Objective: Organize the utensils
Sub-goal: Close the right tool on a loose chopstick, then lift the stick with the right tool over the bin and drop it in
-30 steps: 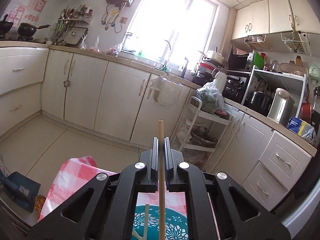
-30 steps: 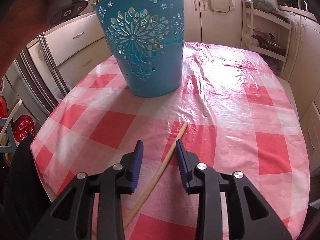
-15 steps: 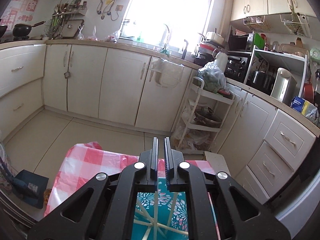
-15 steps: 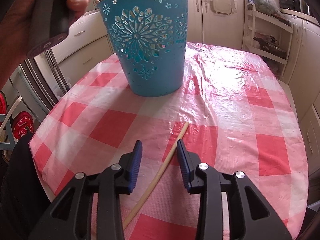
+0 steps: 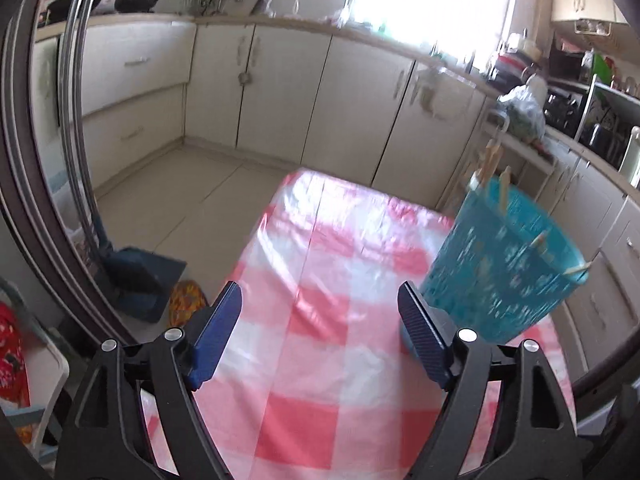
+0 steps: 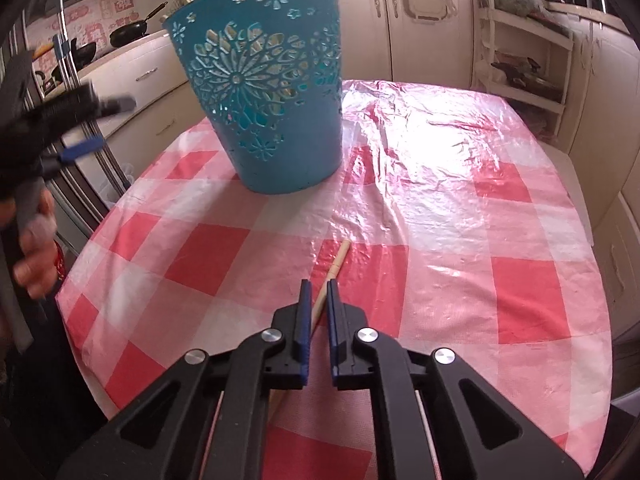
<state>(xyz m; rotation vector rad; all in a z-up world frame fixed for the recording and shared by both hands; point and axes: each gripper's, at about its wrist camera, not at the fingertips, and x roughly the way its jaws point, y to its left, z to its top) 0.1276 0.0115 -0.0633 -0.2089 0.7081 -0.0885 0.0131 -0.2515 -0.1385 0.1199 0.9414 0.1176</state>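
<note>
A teal cut-out bucket stands on the red-and-white checked tablecloth; in the left wrist view the bucket holds several wooden chopsticks. My left gripper is open and empty, to the left of the bucket above the table. It shows blurred at the left of the right wrist view. My right gripper is shut on a single wooden chopstick that lies on the cloth in front of the bucket.
Cream kitchen cabinets run along the far wall. A white shelf rack stands past the table's far right. A blue dustpan lies on the floor to the table's left. The table edge is close on the left.
My left gripper let its chopstick go into the bucket, opened wide and swung away to the left. My right gripper closed on the chopstick lying on the cloth.
</note>
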